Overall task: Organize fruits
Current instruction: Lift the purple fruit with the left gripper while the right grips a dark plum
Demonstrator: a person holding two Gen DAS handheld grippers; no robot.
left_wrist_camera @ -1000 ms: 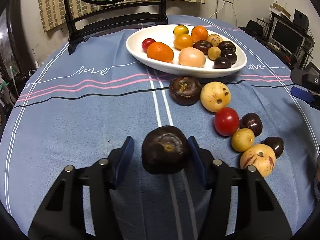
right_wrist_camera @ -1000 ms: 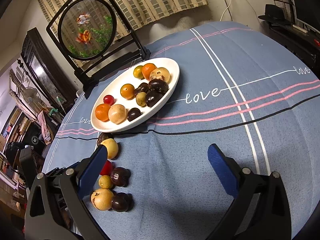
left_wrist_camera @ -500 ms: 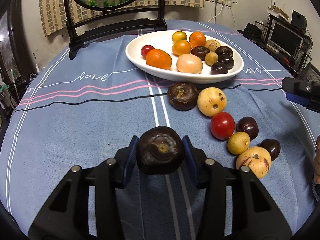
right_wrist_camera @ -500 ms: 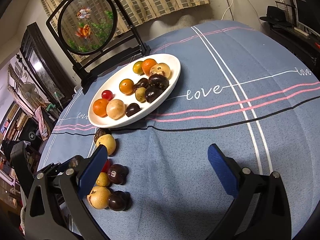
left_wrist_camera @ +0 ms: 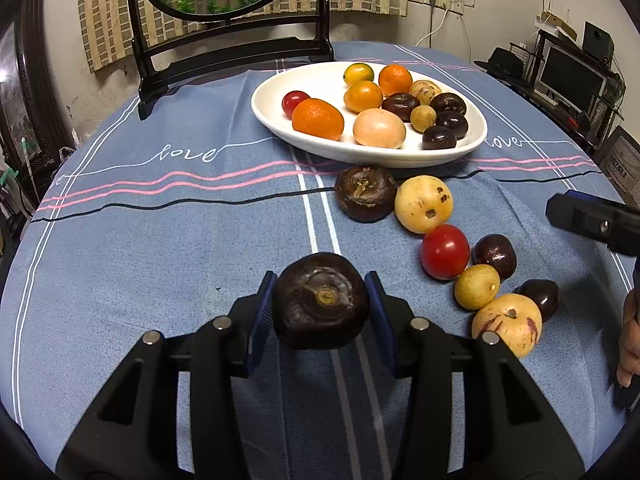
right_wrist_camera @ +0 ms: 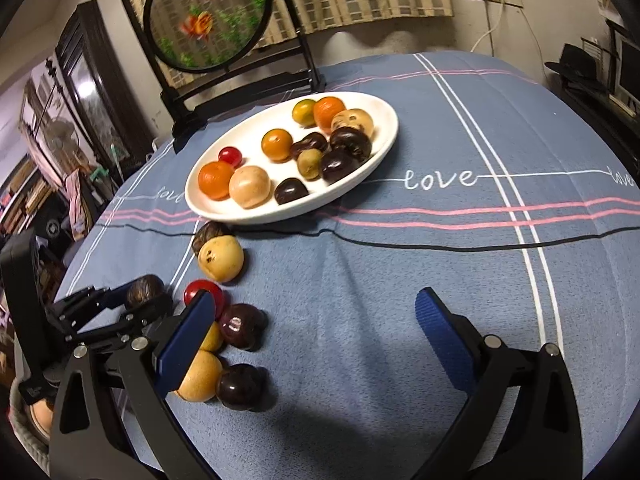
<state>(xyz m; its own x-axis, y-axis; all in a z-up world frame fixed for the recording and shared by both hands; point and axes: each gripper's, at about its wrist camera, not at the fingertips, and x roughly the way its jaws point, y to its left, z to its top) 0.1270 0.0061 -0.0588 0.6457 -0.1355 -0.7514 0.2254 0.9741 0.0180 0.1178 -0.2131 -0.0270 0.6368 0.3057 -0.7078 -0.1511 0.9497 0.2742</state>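
Right now my left gripper point(left_wrist_camera: 322, 306) clamps a dark round fruit point(left_wrist_camera: 320, 306) above the surface point(left_wrist_camera: 160, 248). Between it and the white plate point(left_wrist_camera: 276, 114) sits another dark fruit point(left_wrist_camera: 365, 193), heading a curved row. My right gripper point(right_wrist_camera: 316, 332) hangs wide open, empty.

Eleven fruits lay on the white plate point(left_wrist_camera: 276, 120) beyond the left gripper point(left_wrist_camera: 320, 306), seven sat loose to its right, one dark fruit point(left_wrist_camera: 320, 306) between its pads.
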